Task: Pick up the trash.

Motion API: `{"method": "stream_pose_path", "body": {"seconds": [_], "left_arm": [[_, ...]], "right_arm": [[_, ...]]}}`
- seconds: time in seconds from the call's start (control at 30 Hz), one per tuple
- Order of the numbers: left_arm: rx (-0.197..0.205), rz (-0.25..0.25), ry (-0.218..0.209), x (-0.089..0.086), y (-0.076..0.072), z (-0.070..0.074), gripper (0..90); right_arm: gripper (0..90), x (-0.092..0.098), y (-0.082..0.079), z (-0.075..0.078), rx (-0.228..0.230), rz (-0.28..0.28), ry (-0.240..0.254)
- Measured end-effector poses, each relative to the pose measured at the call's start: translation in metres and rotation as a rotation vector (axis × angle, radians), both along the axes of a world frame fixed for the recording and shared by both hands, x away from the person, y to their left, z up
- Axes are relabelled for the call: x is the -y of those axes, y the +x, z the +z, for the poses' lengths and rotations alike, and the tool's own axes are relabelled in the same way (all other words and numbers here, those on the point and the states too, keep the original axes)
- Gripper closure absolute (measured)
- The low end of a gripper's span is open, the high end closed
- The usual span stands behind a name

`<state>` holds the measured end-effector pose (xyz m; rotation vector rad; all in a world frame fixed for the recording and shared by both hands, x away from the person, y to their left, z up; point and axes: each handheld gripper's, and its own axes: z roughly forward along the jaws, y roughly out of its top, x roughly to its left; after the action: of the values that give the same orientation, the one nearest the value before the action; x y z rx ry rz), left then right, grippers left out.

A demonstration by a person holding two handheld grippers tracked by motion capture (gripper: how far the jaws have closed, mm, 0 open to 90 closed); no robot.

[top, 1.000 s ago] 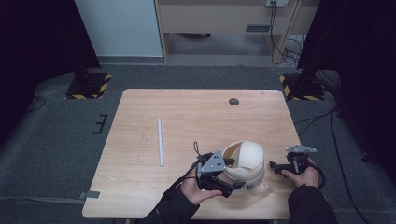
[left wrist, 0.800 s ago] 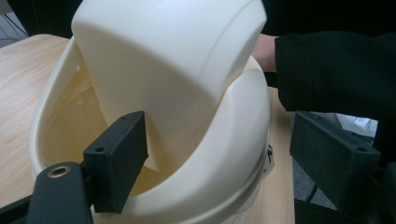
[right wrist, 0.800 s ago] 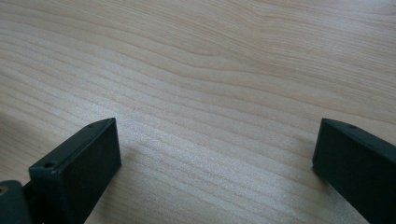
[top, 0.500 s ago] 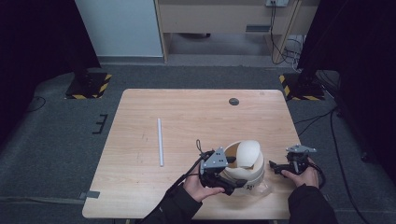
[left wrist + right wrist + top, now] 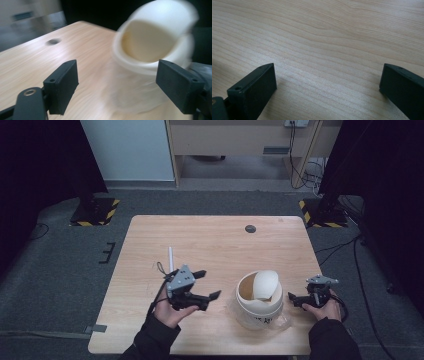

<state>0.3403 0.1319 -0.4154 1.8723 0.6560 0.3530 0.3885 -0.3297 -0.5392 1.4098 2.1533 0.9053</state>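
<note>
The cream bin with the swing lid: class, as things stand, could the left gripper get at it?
Probably yes. The left gripper is open and apart from the bin, with bare table between them, and its own view faces the bin between wide jaws.

Cream bin (image 5: 259, 299) with swing lid; pale wood-grain table (image 5: 220, 245); black claws; yellow-black striped floor blocks (image 5: 95, 212)

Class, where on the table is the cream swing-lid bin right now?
In the high view the cream bin stands near the table's front edge, right of centre, between the left gripper and the right gripper, touching neither.
</note>
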Motion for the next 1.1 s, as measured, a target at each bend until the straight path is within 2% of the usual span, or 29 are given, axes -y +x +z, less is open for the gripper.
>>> {"method": "stream_pose_path", "body": {"seconds": [0.17,0.2,0.23,0.27,0.3,0.33,0.37,0.4,0.43,0.5,0.57,0.7,0.73,0.9,1.1], "left_arm": [[-0.057,0.199,0.041,-0.041,0.023,-0.027,19.6],[-0.089,0.269,0.057,-0.055,0.030,-0.040,20.5],[-0.089,0.269,0.057,-0.055,0.030,-0.040,21.4],[-0.109,0.298,0.060,-0.060,0.034,-0.047,21.4],[-0.143,0.349,0.084,-0.068,0.039,-0.061,22.2],[-0.143,0.349,0.084,-0.068,0.039,-0.061,22.5],[-0.159,0.368,0.100,-0.071,0.042,-0.067,22.5],[-0.199,0.392,0.133,-0.075,0.046,-0.077,24.8],[-0.199,0.392,0.133,-0.075,0.046,-0.077,25.7],[-0.219,0.410,0.167,-0.077,0.049,-0.085,26.6],[-0.249,0.429,0.171,-0.079,0.053,-0.093,28.5],[-0.271,0.426,0.195,-0.080,0.056,-0.099,32.4],[-0.280,0.424,0.200,-0.080,0.056,-0.101,37.1],[-0.323,0.419,0.235,-0.085,0.055,-0.105,49.3],[-0.342,0.402,0.261,-0.087,0.054,-0.105,59.4]], "right_arm": [[1.2,0.000,0.000,0.000,0.001,0.001,-0.001],[1.3,0.000,0.000,0.000,0.001,-0.001,-0.001],[1.3,0.000,0.000,0.000,0.001,-0.001,-0.001],[1.3,0.000,0.000,0.000,0.002,-0.002,-0.001],[1.3,0.000,0.000,0.000,0.002,-0.002,0.000],[1.3,0.000,0.000,0.000,0.002,-0.002,0.000],[1.4,0.000,0.000,0.000,0.002,-0.001,-0.001],[1.4,0.000,0.000,0.000,0.003,0.000,-0.001],[1.4,0.000,0.000,0.000,0.002,-0.001,-0.001],[1.4,0.000,0.000,0.000,0.003,0.000,-0.001],[1.6,0.000,0.000,0.000,0.005,-0.001,-0.002],[1.5,0.000,0.000,0.000,0.004,-0.001,-0.001],[1.6,0.000,0.000,0.000,0.005,-0.001,-0.002],[1.6,0.000,0.000,0.000,0.004,-0.001,0.000],[1.6,0.000,0.000,0.000,0.005,-0.001,-0.001]]}}
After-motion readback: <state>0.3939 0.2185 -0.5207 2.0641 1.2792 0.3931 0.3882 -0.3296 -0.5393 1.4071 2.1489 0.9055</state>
